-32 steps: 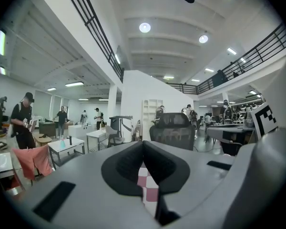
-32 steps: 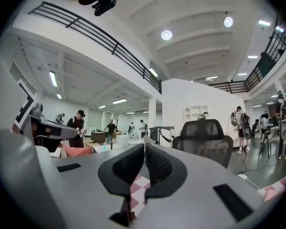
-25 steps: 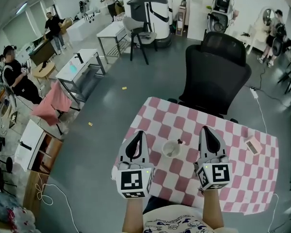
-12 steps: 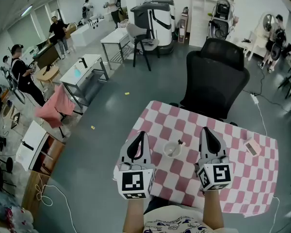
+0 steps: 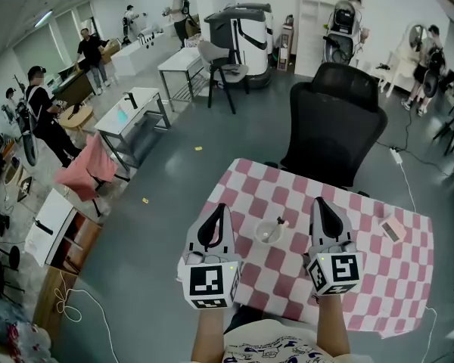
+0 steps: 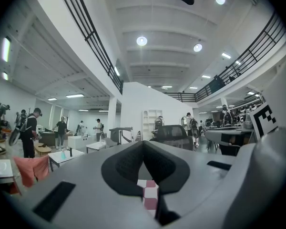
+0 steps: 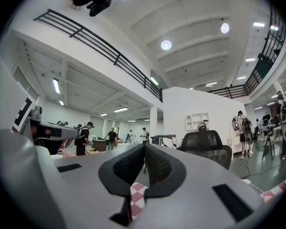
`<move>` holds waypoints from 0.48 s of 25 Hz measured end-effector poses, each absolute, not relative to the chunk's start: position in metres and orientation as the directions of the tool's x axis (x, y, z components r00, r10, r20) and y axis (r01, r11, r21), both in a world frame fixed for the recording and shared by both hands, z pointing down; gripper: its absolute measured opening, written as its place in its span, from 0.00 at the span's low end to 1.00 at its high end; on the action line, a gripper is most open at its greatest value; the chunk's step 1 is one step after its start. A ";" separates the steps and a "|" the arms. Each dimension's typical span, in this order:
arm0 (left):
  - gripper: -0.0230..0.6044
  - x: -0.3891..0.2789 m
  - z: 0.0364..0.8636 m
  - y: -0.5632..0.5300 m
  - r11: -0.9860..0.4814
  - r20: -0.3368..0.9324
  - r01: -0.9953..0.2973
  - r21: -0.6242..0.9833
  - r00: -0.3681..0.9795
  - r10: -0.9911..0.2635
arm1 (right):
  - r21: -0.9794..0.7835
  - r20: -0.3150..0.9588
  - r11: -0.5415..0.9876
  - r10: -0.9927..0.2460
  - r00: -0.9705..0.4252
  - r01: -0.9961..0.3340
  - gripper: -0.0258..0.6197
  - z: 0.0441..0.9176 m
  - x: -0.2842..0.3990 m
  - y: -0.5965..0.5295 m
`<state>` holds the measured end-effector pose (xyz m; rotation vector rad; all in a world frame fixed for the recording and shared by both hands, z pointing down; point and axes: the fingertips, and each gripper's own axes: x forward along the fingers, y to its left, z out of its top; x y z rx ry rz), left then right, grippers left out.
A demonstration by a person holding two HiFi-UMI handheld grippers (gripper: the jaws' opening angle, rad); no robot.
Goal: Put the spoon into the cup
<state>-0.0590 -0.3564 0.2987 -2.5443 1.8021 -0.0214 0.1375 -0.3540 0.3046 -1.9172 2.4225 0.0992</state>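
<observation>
Spoon appears to stand in cup: task looks done. Left gripper and right gripper flank it, jaws together, empty. Next move likely only a retreat.

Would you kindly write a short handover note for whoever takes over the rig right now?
Left gripper: shut, empty, left of the cup.
Right gripper: shut, empty, right of the cup.
Cup: upright on the checked cloth, between the two grippers.
Spoon: appears to sit in the cup, handle poking out at the upper right.
Done: spoon looks placed.
Left: nothing evident; just confirm the spoon rests inside.
</observation>
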 end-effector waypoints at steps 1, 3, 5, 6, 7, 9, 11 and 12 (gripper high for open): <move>0.06 -0.058 0.298 -0.356 -0.332 -0.003 -0.943 -0.028 0.332 -0.943 | 0.019 -0.079 0.230 -0.970 -0.231 -0.973 0.06 0.304 0.138 -0.354; 0.06 -0.058 0.297 -0.356 -0.333 -0.004 -0.943 -0.030 0.333 -0.943 | 0.020 -0.079 0.231 -0.970 -0.232 -0.973 0.06 0.304 0.138 -0.354; 0.06 -0.058 0.296 -0.355 -0.333 -0.005 -0.943 -0.030 0.333 -0.943 | 0.018 -0.081 0.230 -0.970 -0.231 -0.973 0.06 0.303 0.139 -0.353; 0.06 -0.058 0.295 -0.354 -0.332 -0.007 -0.943 -0.031 0.333 -0.943 | 0.018 -0.082 0.230 -0.970 -0.230 -0.973 0.06 0.303 0.139 -0.352; 0.06 -0.058 0.295 -0.354 -0.332 -0.008 -0.943 -0.032 0.333 -0.943 | 0.018 -0.083 0.230 -0.970 -0.230 -0.973 0.06 0.302 0.138 -0.352; 0.06 -0.059 0.294 -0.353 -0.332 -0.010 -0.943 -0.033 0.332 -0.943 | 0.018 -0.084 0.230 -0.969 -0.231 -0.973 0.06 0.302 0.137 -0.351; 0.06 -0.059 0.294 -0.353 -0.332 -0.011 -0.942 -0.034 0.333 -0.943 | 0.018 -0.085 0.230 -0.969 -0.231 -0.973 0.06 0.302 0.137 -0.350; 0.06 -0.059 0.295 -0.353 -0.333 -0.011 -0.942 -0.035 0.334 -0.943 | 0.018 -0.084 0.231 -0.969 -0.231 -0.973 0.06 0.302 0.137 -0.350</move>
